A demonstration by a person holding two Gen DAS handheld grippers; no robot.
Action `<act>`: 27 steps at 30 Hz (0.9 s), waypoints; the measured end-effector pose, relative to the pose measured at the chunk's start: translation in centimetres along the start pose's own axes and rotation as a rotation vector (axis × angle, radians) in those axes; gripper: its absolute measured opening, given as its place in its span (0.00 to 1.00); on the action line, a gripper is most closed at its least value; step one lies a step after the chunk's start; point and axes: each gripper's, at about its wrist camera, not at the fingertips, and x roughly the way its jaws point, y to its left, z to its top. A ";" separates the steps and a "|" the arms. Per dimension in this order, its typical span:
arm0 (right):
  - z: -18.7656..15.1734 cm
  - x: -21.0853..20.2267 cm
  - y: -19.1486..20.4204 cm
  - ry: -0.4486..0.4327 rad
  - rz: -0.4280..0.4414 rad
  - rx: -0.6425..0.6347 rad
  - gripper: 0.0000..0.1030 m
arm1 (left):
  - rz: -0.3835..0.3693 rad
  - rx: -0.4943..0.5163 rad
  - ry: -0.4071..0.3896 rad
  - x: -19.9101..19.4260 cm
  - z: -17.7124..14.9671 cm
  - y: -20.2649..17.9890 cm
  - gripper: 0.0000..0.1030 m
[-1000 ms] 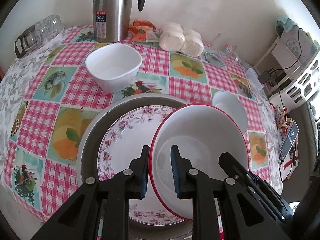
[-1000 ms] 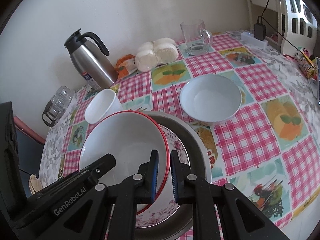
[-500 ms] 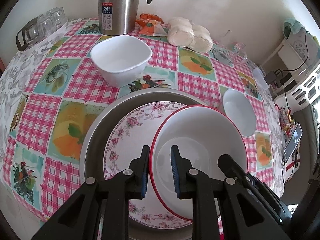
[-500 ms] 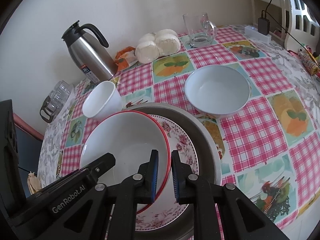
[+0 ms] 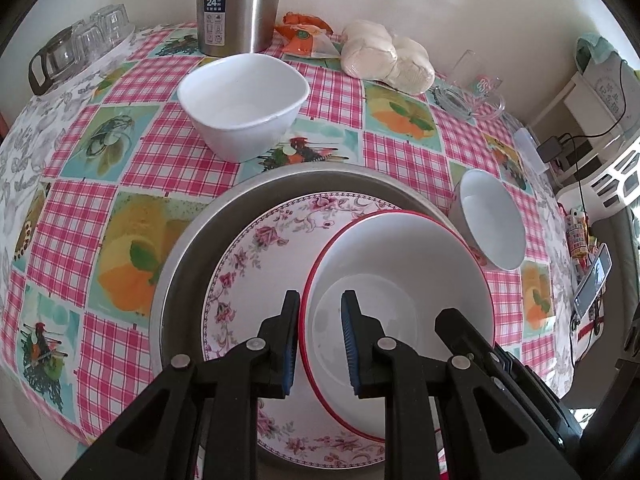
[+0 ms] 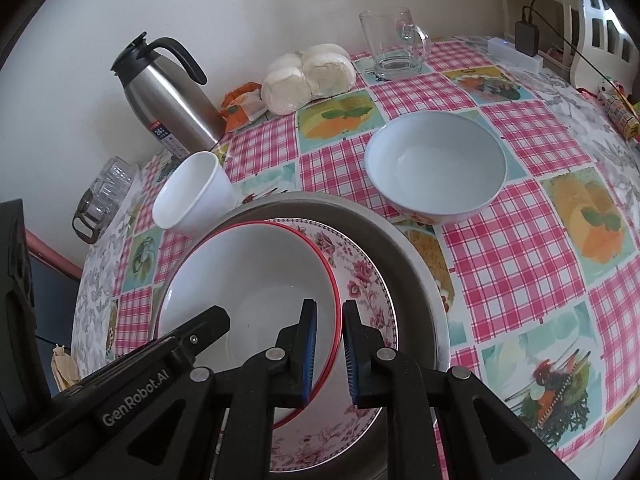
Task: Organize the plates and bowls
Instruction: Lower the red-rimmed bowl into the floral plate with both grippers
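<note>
A red-rimmed white bowl (image 5: 400,280) (image 6: 248,272) sits on a floral plate (image 5: 260,264) (image 6: 360,284), which lies on a large grey metal plate (image 5: 188,256) (image 6: 416,264). My left gripper (image 5: 320,336) straddles the bowl's left rim, one finger inside and one outside, with a visible gap around the rim. My right gripper (image 6: 329,344) straddles the bowl's right rim the same way. A square white bowl (image 5: 240,104) (image 6: 192,200) stands behind the stack. A round white bowl (image 5: 492,220) (image 6: 436,168) stands to the right.
At the back of the checked table are a steel thermos (image 5: 236,4) (image 6: 168,100), bagged buns (image 5: 388,60) (image 6: 308,76), an orange packet (image 5: 304,38), a glass mug (image 6: 394,44) and glassware (image 5: 76,44). A white shelf (image 5: 608,120) with cables stands to the right.
Both grippers' jaws have widened slightly around the bowl's rim. The views have moved a little back from the table; the bowl rests lower on the floral plate.
</note>
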 end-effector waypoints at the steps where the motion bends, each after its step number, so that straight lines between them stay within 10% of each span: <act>1: 0.0 0.0 0.0 0.001 0.001 0.000 0.15 | 0.001 0.000 0.001 0.0 0.0 0.0 0.20; 27: 0.5 -1.2 -0.8 -0.031 -0.048 0.006 0.15 | -0.008 -0.002 -0.053 -1.7 0.3 0.4 0.21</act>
